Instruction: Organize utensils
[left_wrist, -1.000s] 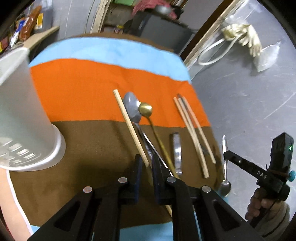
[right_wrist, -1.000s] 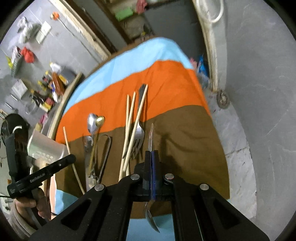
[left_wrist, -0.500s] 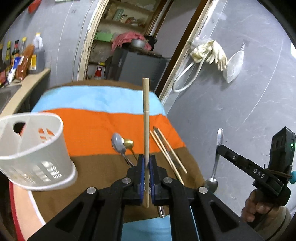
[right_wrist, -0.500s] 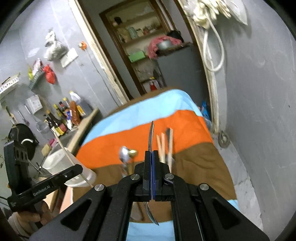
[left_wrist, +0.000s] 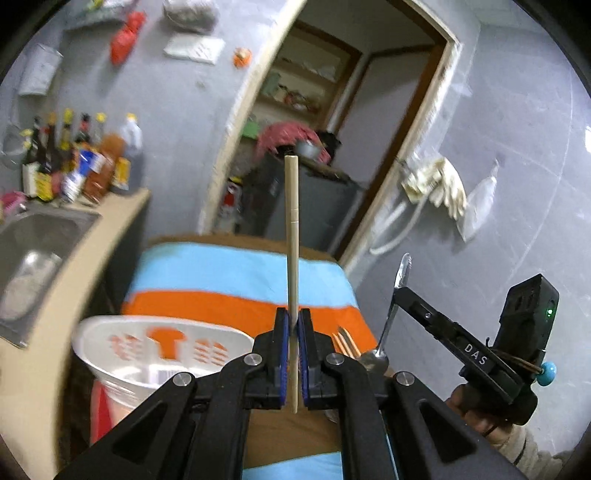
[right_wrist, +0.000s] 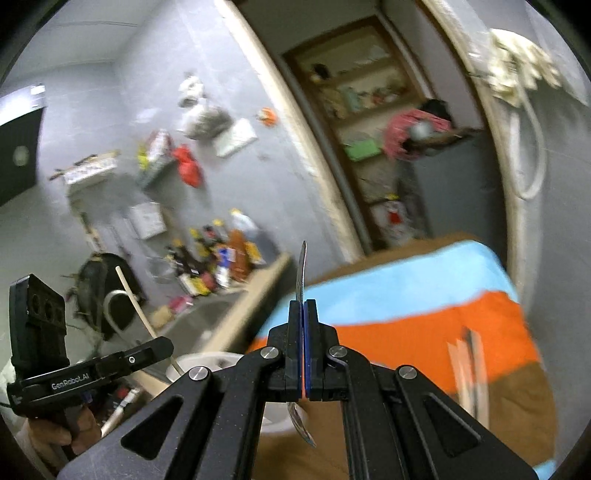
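My left gripper (left_wrist: 293, 325) is shut on a pale wooden chopstick (left_wrist: 291, 229) that stands upright between the blue pads, held above the striped cloth (left_wrist: 229, 273). The white slotted basket (left_wrist: 122, 365) sits just below and to the left. My right gripper (right_wrist: 303, 306) is shut on a metal spoon (right_wrist: 302, 273), handle up, bowl hanging under the jaws. In the left wrist view the right gripper (left_wrist: 400, 293) holds that spoon (left_wrist: 388, 325) off the cloth's right edge. In the right wrist view the left gripper (right_wrist: 162, 345) and its chopstick (right_wrist: 135, 302) hang over the basket (right_wrist: 207, 363).
Several chopsticks and a fork (right_wrist: 469, 354) still lie on the cloth's orange and brown bands. A steel sink (left_wrist: 33, 254) and a counter with bottles (left_wrist: 74, 162) stand to the left. Behind the table are a doorway and a dark cabinet (left_wrist: 314, 206).
Both grippers rose from the cloth and tilted up, the left taking the chopstick and the right the spoon. The basket now lies close under the left gripper.
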